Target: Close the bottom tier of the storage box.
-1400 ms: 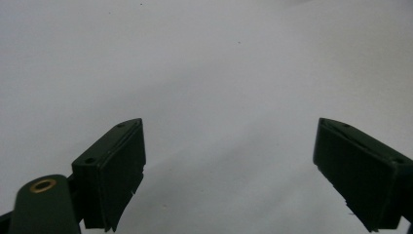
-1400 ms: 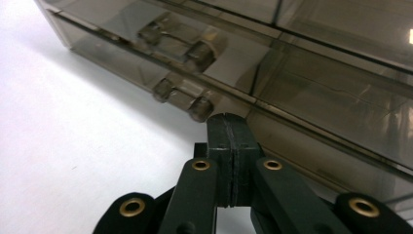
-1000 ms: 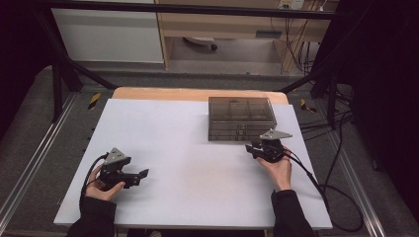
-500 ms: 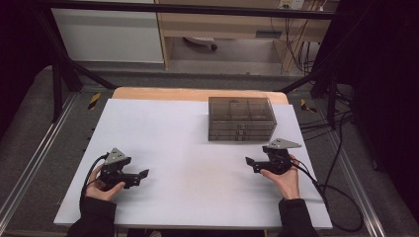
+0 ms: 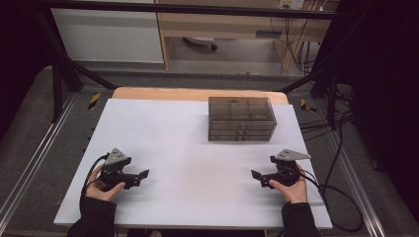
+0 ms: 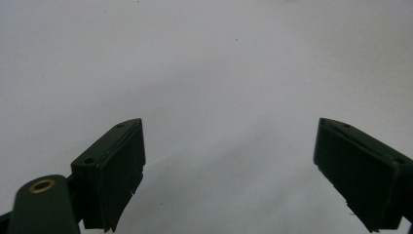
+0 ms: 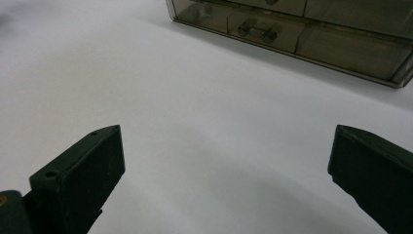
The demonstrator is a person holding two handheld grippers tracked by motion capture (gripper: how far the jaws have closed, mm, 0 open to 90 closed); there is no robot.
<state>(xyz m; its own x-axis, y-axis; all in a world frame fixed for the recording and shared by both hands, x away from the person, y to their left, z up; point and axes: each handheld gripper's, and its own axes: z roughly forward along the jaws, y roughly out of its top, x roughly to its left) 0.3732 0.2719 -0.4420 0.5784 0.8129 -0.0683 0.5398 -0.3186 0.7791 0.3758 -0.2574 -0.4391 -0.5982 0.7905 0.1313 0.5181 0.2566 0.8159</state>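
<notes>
The smoked-plastic drawer organizer (image 5: 241, 119) sits at the far right of the white table (image 5: 188, 148), all drawers shut. It looks light, rigid and slick, so a pull may slide the whole box; the small drawer handles (image 7: 257, 30) on its front are probably the best hold. The right gripper (image 5: 262, 176) rests near it, its jaws just opened wide and empty. The left gripper (image 5: 140, 176) lies well apart, spread and empty.

Drawer box (image 5: 241, 118) stands on the table (image 5: 188, 143), far right of centre. Left gripper (image 5: 140, 176) sits near left, right gripper (image 5: 257, 176) near right, well apart.
</notes>
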